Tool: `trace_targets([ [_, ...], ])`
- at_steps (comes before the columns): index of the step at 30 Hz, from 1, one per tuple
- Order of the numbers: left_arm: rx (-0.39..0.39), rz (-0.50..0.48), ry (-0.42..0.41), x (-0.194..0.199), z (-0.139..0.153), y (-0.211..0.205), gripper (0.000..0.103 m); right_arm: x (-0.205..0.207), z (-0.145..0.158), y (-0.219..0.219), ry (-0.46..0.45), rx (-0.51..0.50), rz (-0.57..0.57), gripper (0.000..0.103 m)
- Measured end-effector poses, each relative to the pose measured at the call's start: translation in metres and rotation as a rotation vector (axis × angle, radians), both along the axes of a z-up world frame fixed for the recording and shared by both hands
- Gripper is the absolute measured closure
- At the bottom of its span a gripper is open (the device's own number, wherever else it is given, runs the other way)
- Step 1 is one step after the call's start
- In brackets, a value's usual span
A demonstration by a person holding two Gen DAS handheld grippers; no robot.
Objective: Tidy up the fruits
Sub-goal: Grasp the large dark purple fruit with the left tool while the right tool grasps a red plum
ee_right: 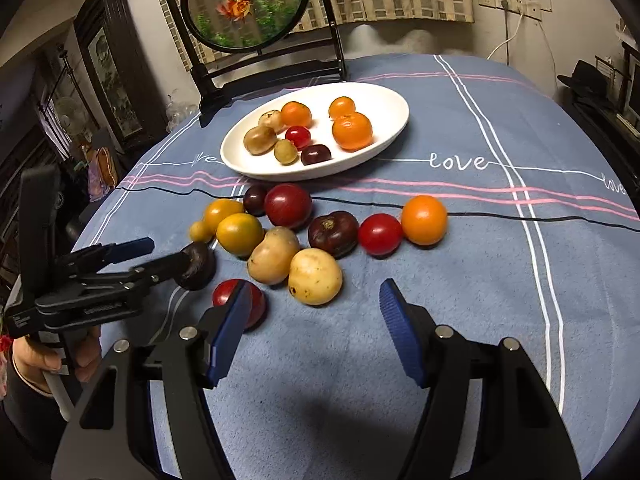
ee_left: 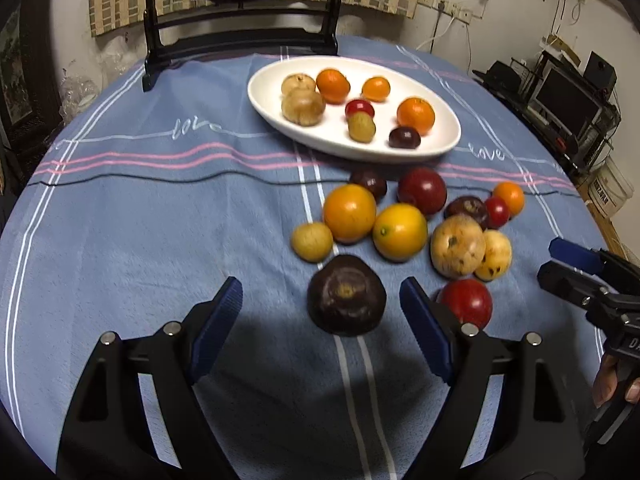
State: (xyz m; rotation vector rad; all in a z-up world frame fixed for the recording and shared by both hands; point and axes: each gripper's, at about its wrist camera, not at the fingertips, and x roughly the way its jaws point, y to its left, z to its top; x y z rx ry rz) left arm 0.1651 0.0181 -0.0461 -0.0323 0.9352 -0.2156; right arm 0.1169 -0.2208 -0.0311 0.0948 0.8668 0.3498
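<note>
A white oval plate [ee_left: 400, 76] [ee_right: 384, 100] at the back holds several small fruits: orange, tan, red and dark purple. A loose cluster of fruits lies on the blue cloth in front of it. My left gripper [ee_left: 320, 304] [ee_right: 168, 254] is open, and a dark purple fruit [ee_left: 346, 294] [ee_right: 198, 266] lies between its fingertips with a gap on both sides. My right gripper [ee_right: 314, 300] [ee_left: 560, 264] is open just short of a pale yellow fruit [ee_right: 315, 276] [ee_left: 496, 254]. A red fruit [ee_right: 238, 300] [ee_left: 466, 302] sits partly hidden behind its left finger.
A round framed picture on a black stand [ee_right: 244, 4] rises behind the plate. The blue striped cloth [ee_left: 140, 220] covers a round table. Shelves with electronics [ee_left: 568, 100] stand beyond the right edge. A hand [ee_right: 48, 356] holds the left gripper's handle.
</note>
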Motion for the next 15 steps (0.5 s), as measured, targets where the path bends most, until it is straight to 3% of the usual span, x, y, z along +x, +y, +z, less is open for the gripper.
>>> trace_targets([
  [15, 0.007, -0.011, 0.044, 0.003, -0.017, -0.005, 0.02, -0.003, -0.008, -0.004, 0.028, 0.021, -0.004, 0.036],
])
